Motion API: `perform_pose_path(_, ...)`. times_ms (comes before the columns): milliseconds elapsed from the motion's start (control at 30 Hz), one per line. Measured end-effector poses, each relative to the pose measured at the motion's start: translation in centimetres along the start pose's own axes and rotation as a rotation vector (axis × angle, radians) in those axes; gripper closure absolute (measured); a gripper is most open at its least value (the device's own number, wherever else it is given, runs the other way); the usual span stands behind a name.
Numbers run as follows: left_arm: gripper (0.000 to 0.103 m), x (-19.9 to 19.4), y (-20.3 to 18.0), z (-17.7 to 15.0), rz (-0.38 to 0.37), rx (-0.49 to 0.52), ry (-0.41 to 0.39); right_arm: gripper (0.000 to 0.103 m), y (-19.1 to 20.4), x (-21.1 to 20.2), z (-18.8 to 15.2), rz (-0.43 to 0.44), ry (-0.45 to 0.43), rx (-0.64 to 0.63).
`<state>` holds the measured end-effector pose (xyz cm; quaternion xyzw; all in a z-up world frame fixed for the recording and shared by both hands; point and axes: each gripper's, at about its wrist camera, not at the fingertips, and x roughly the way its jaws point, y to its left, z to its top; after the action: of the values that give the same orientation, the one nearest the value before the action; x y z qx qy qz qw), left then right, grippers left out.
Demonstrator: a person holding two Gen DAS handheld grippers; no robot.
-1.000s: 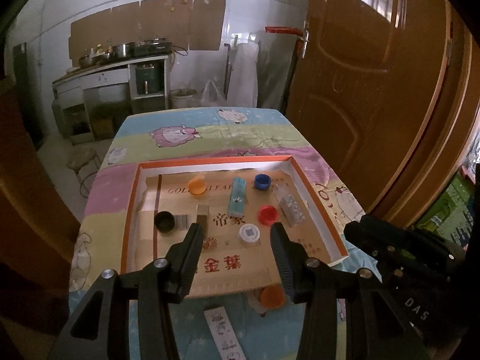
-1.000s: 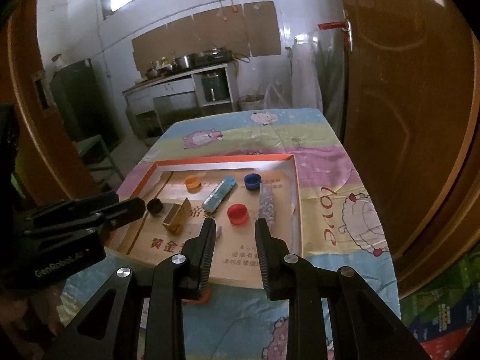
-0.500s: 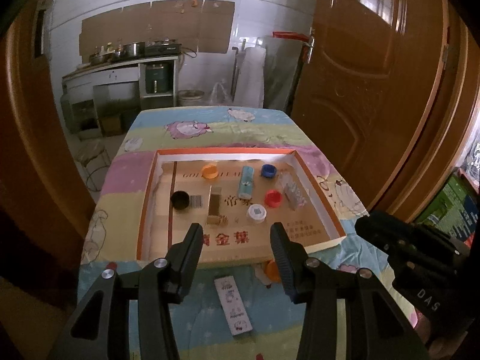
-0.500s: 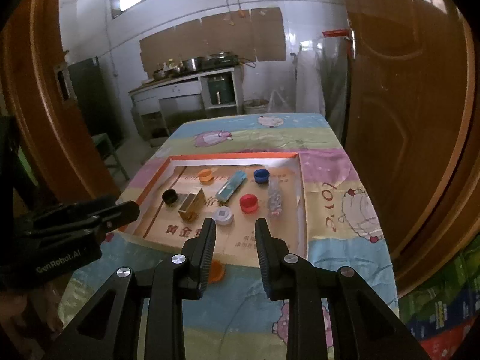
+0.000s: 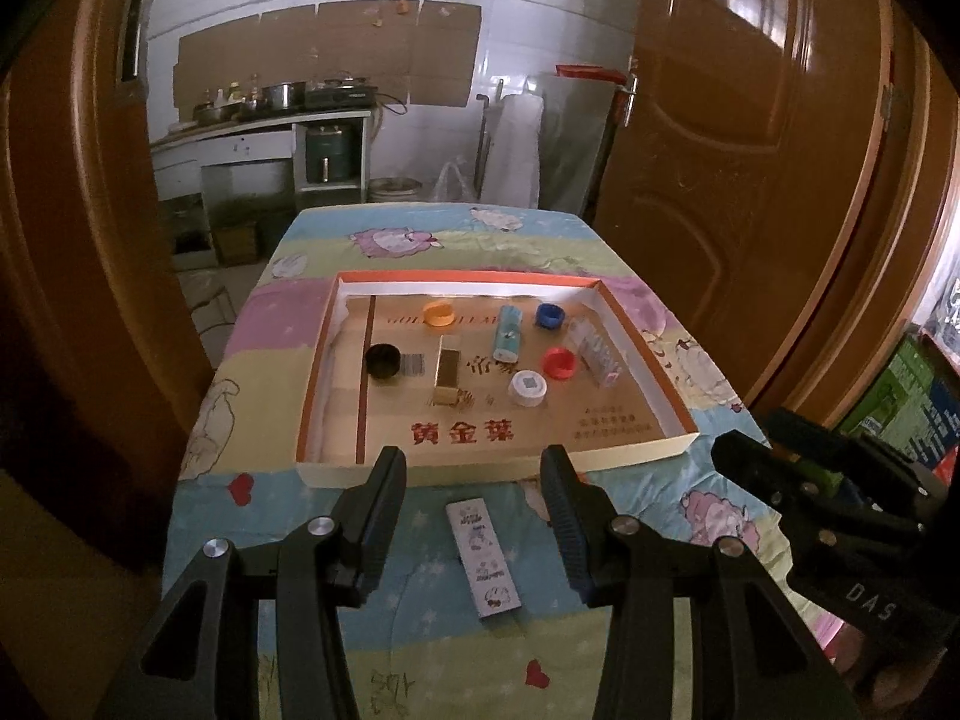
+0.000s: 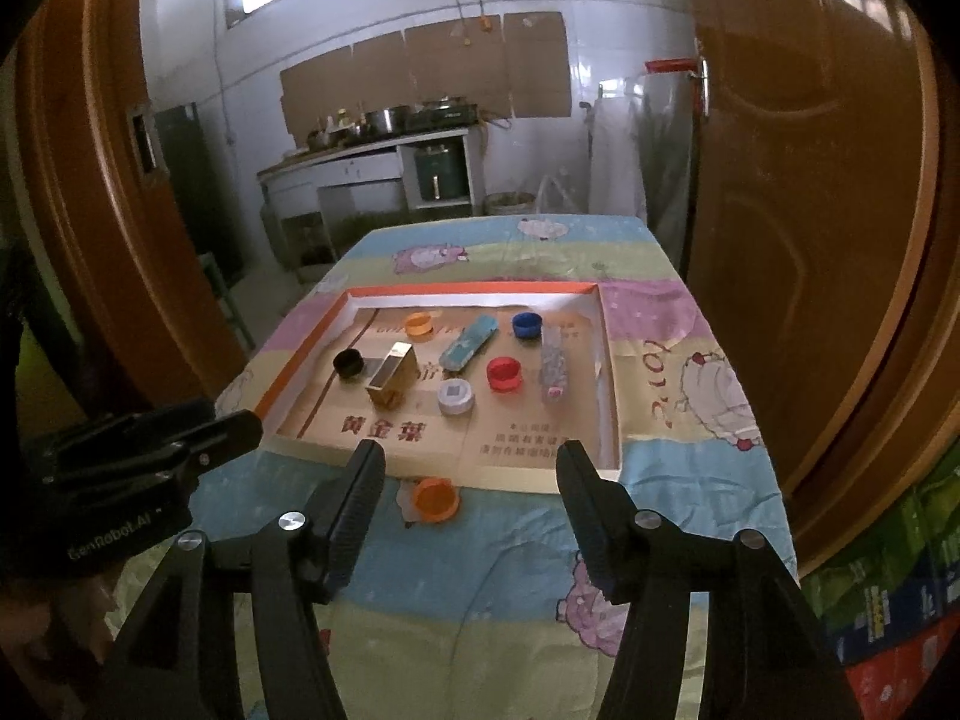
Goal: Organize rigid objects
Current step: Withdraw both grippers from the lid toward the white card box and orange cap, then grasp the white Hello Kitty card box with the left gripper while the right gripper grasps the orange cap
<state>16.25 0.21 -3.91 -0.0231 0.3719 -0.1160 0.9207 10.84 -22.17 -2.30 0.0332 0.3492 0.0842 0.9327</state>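
Orange-rimmed cardboard tray [image 5: 636, 336] sat mid-table and held caps, a gold box [image 5: 447, 369] and two tubes. Your left gripper [image 5: 474, 468] was spread wide and empty above a white flat pack [image 5: 483, 558] on the cloth. Your right gripper [image 6: 471, 462] was also wide apart and empty, with an orange cap [image 6: 435, 498] on the cloth just outside the tray's near wall.

Right hand-held gripper [image 6: 470, 468] spread empty over orange cap [image 6: 436, 498], cardboard tray [image 6: 609, 372] holding caps beyond
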Motion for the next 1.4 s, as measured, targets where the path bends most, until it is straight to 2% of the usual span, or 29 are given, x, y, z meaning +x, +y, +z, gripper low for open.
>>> perform_pose_path(300,0.057,1.2,-0.3,-2.0,-0.002,-0.014,0.032,0.042,-0.2,0.3,-1.3,0.002,0.027,0.007)
perform_pose_path(600,0.057,5.5,-1.5,-4.9,0.009,-0.042,0.105,0.042,-1.1,1.3,-2.7,0.012,0.062,0.026)
perform_pose_path(967,0.057,8.9,-0.9,-5.8,0.074,-0.084,0.166,0.042,-2.6,3.4,-3.5,0.030,0.106,0.062)
perform_pose_path(1067,0.067,8.9,-0.6,-5.8,0.081,-0.084,0.157,0.042,-2.1,4.4,-3.9,0.051,0.131,0.054)
perform_pose_path(1100,0.075,8.8,-0.4,-5.8,0.073,-0.082,0.153,0.042,-2.0,4.7,-4.0,0.057,0.138,0.052)
perform_pose_path(1200,0.076,8.6,0.4,-5.9,0.034,-0.090,0.146,0.042,-1.3,5.6,-4.2,0.083,0.152,0.045)
perform_pose_path(1400,0.076,8.0,1.8,-5.8,0.022,-0.096,0.144,0.042,0.4,7.9,-4.5,0.101,0.187,0.004)
